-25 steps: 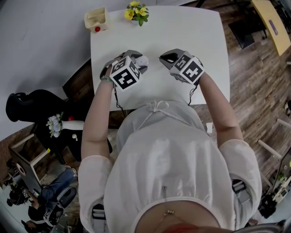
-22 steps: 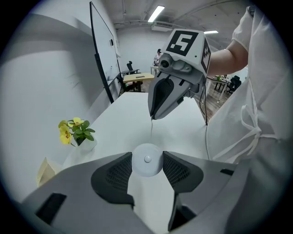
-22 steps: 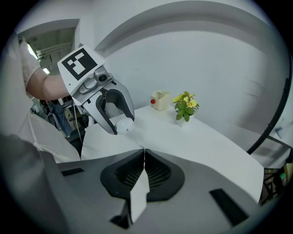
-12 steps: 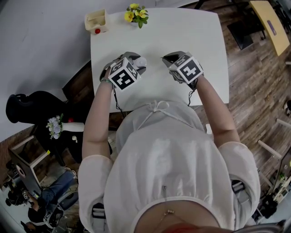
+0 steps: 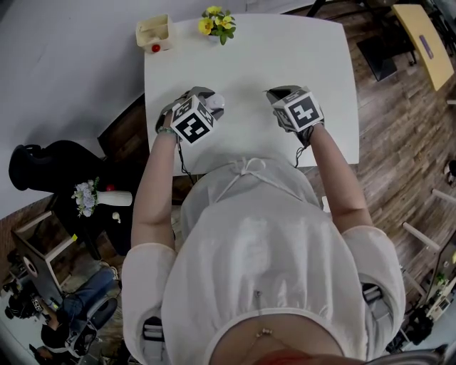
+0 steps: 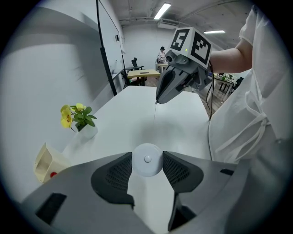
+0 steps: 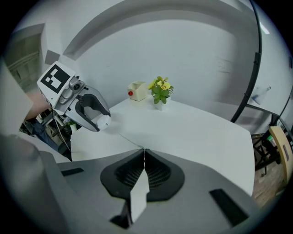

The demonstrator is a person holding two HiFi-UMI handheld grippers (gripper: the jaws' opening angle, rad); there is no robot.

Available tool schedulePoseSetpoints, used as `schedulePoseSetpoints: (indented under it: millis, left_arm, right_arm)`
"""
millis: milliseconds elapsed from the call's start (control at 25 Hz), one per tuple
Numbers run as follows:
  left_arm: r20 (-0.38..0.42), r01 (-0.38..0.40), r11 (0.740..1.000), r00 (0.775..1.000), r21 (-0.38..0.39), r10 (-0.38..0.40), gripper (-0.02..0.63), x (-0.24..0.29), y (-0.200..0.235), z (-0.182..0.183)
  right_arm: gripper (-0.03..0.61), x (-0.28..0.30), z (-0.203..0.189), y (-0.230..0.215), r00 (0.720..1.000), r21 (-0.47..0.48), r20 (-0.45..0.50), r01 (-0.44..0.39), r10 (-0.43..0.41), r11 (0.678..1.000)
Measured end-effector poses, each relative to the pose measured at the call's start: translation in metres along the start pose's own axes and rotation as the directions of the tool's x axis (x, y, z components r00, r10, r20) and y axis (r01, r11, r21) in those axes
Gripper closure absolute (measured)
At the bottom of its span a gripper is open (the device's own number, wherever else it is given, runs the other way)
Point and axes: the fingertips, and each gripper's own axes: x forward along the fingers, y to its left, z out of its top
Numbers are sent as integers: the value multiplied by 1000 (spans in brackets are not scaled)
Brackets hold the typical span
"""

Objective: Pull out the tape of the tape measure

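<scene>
A small round white tape measure (image 6: 147, 160) sits between the pads of my left gripper (image 6: 147, 154), which is shut on its sides. In the head view that gripper (image 5: 213, 98) hovers over the white table (image 5: 313, 50) left of centre. My right gripper (image 7: 144, 151) is shut on the end of the thin tape (image 7: 126, 138). The tape runs as a fine line back to the tape measure (image 7: 104, 121) in the left gripper. From the left gripper view the right gripper (image 6: 157, 100) hangs above the table with the tape (image 6: 154, 112) dropping from its tip. Right gripper (image 5: 272, 92) is right of centre.
A pot of yellow flowers (image 5: 216, 21) and a cream box with a red spot (image 5: 153, 32) stand at the table's far left corner. The table's near edge lies close to the person's body. Wooden floor lies to the right, dark furniture (image 5: 43, 164) to the left.
The right gripper has moved to the right, away from the left gripper, so the gap between them is wider. The left gripper has stayed nearly in place.
</scene>
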Motion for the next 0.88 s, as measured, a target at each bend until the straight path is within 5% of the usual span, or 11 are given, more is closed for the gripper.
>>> schedulePoseSetpoints:
  millis: [320, 880]
  left_arm:
    - [-42, -5, 999, 999, -43, 3, 388, 3, 7, -27]
    - [37, 48, 983, 998, -178, -43, 388, 5, 12, -31]
  right_arm:
    - [568, -3, -27, -22, 998, 96, -29, 60, -57, 994]
    - [566, -4, -38, -33, 997, 154, -32, 71, -67, 986]
